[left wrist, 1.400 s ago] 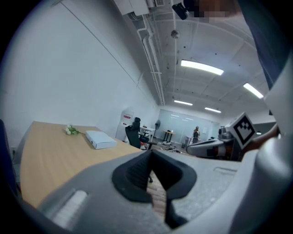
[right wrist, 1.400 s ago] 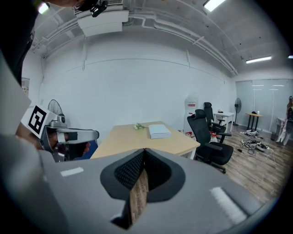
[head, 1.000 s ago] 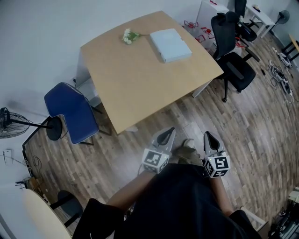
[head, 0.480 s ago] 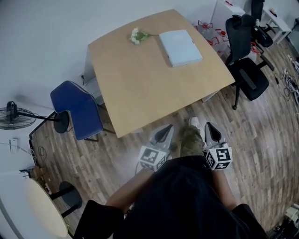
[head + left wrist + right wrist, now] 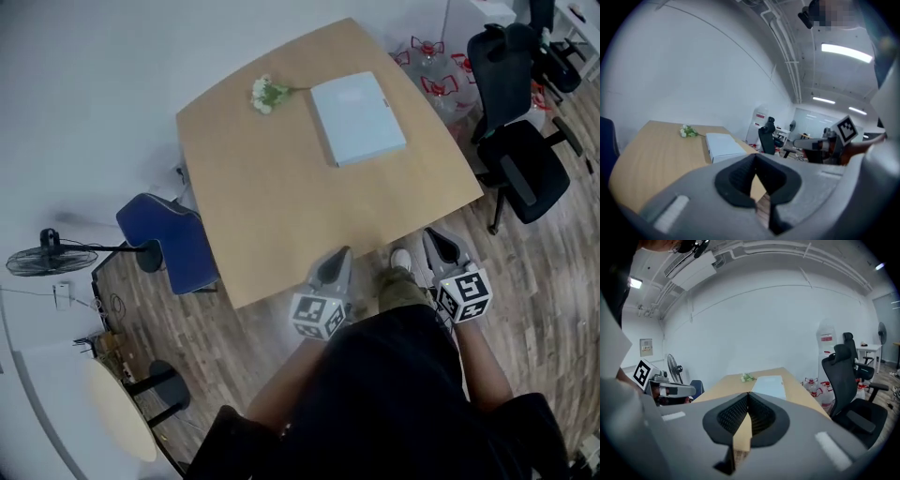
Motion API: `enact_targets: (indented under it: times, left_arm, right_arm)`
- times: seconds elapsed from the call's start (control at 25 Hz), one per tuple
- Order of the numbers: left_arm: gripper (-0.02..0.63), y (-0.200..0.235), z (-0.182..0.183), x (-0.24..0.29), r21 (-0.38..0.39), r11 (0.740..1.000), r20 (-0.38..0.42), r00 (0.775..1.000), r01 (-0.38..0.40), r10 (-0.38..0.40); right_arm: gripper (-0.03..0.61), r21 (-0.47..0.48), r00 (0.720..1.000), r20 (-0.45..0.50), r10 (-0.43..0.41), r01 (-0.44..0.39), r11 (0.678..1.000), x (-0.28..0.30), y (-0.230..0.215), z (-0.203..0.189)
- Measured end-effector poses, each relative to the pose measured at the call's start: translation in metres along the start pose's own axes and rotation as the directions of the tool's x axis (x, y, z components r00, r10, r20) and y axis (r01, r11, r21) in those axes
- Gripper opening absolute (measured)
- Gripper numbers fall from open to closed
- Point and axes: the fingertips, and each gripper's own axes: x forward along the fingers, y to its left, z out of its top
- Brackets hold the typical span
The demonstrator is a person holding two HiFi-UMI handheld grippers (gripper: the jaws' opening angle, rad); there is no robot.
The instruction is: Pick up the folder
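Where the folder [image 5: 358, 119] lies, flowers [image 5: 265, 94] sit beside.

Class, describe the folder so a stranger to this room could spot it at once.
Find the wooden table by the white wall. On its far half lies the folder, a flat pale-blue rectangle. Its only neighbour there is a small sprig of white flowers.

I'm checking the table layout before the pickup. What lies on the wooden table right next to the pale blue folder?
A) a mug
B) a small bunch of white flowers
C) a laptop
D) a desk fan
B: a small bunch of white flowers lies on the table, by a far corner of the folder.
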Motion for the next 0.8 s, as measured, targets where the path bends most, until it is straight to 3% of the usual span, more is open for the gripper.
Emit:
enact_targets:
  times: [0.2,0.44,0.8]
  left_arm:
    - [0.002,0.007,0.007,0.045,-0.043,0.997,-0.030,0.998,-0.057,0.056]
    - [0.002,0.023,0.026,0.087,-0.012,0.987,0.007,0.987,-0.160,0.160]
    - [0.002,0.060,0.047,0.118,-0.073,0.970,0.039,0.971,-0.233,0.236]
  right_arm:
    - [0.000,0.000,0.999,0.000,0.039,-0.039,0.999,0.028,-0.066,0.026]
    - [0.000,0.027,0.965,-0.079,0.250,-0.249,0.968,0.066,-0.082,0.021]
    - [0.000,0.021,0.959,-0.101,0.266,-0.265,0.964,0.121,-0.103,0.037]
